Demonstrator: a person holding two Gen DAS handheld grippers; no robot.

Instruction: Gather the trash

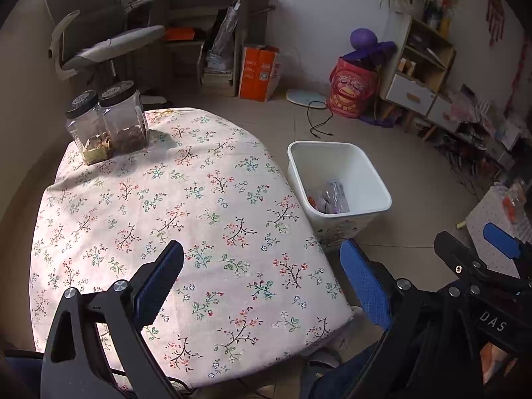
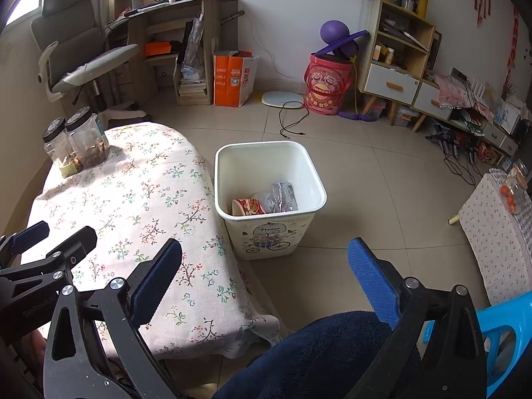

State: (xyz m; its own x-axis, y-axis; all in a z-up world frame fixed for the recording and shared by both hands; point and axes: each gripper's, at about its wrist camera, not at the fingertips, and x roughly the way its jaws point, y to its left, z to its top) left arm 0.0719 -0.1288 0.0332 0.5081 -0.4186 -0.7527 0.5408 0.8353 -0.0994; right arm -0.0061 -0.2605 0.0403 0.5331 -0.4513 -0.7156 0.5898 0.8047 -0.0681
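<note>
A white trash bin [image 2: 301, 163] stands on the tiled floor right of the table; it also shows in the left wrist view [image 1: 365, 166]. Inside lie a crushed clear plastic bottle [image 2: 284, 196] and a red snack wrapper [image 2: 247, 206]. My left gripper [image 1: 262, 279] is open and empty above the floral tablecloth [image 1: 186, 206] near its front edge. My right gripper [image 2: 266, 272] is open and empty, held over the table's right edge and the floor, short of the bin. The right gripper's fingers [image 1: 498, 237] also appear at the right of the left wrist view.
Two black-lidded clear jars [image 1: 106, 123] stand at the table's far left corner. A blue plastic stool [image 2: 508, 329] and a small cloth-covered table [image 2: 492, 232] are at right. An office chair [image 2: 89, 66], an orange box [image 2: 232, 79], a red bucket [image 2: 327, 84] and shelves line the far wall.
</note>
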